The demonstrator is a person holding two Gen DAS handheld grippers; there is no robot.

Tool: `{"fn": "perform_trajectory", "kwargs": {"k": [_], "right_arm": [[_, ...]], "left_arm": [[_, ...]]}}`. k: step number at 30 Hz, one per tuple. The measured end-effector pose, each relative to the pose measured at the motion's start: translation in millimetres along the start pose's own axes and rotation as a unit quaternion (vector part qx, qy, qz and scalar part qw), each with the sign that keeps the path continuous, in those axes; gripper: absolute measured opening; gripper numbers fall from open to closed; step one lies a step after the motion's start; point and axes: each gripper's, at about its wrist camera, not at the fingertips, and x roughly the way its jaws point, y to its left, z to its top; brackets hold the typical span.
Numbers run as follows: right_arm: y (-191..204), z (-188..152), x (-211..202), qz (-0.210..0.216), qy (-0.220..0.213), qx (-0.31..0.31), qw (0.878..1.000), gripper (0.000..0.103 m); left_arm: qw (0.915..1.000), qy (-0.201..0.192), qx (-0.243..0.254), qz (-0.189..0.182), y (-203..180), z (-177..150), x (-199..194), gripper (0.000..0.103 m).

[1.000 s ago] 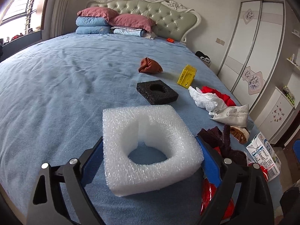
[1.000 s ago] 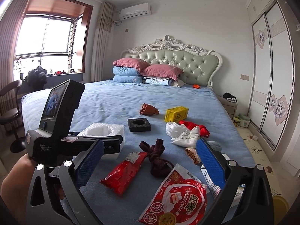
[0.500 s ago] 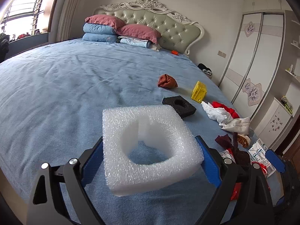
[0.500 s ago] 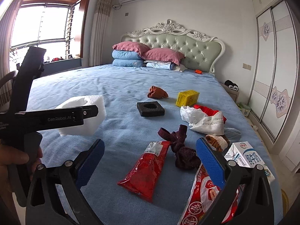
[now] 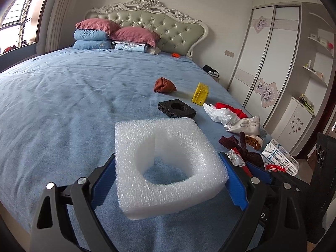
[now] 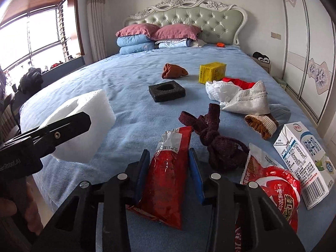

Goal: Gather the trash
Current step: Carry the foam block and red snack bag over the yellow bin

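A narrow red foil snack packet (image 6: 167, 174) is seen lying lengthwise between the blue pads of the right gripper (image 6: 169, 175); the jaws have just been closing and the pads now stand against both sides of the packet, which is gripped at the near edge of the blue bedspread (image 6: 130, 88). Just to its right a larger red-and-white printed snack bag (image 6: 271, 191) is noted, and beyond that, at the right edge of the bed, a white milk carton (image 6: 302, 157). A square block of white bubbled packing foam with a round hole (image 5: 168, 168) is held clamped between the blue pads of the left gripper (image 5: 170, 178), lifted clear of the bedspread, to the left of the packet. A knotted dark maroon cloth strip (image 6: 216, 138) is recorded just beyond the packet. Farther off are a crumpled white cloth with a face mask (image 6: 237, 96), a black square foam piece with a round hole (image 6: 167, 91), a yellow cardboard box (image 6: 212, 72) and a rust-brown bundled cloth (image 6: 173, 71). Pink and blue pillows (image 6: 145, 36) are stacked against the headboard at the far end.
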Motion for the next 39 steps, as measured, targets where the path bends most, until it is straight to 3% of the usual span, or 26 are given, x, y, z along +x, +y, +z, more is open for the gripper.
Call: {"fn": "perform_trajectory", "kwargs": {"k": [6, 11, 20, 29, 39], "right_arm": [[-12.0, 11.4, -35.8, 0.017, -0.054, 0.005, 0.998, 0.036], [-35.9, 18.0, -75.2, 0.002, -0.114, 0.005, 0.993, 0.036], [-133.4, 14.6, -133.5, -0.055, -0.159, 0.053, 0.984, 0.036], [-264.3, -27.6, -181.8, -0.172, -0.137, 0.11, 0.969, 0.036], [-397.2, -104.2, -226.3, -0.285, -0.103, 0.195, 0.933, 0.036]], "left_arm": [[0.9994, -0.012, 0.01, -0.03, -23.3, 6.4, -12.4, 0.091], [0.9966, -0.019, 0.017, -0.079, -55.9, 12.2, -20.2, 0.091], [0.9841, -0.023, 0.066, -0.163, -164.2, 21.0, -8.9, 0.091], [0.9548, 0.065, 0.093, -0.275, -316.1, -5.7, 66.1, 0.091], [0.9064, 0.2, 0.13, -0.349, -489.9, -68.0, 152.4, 0.091]]}}
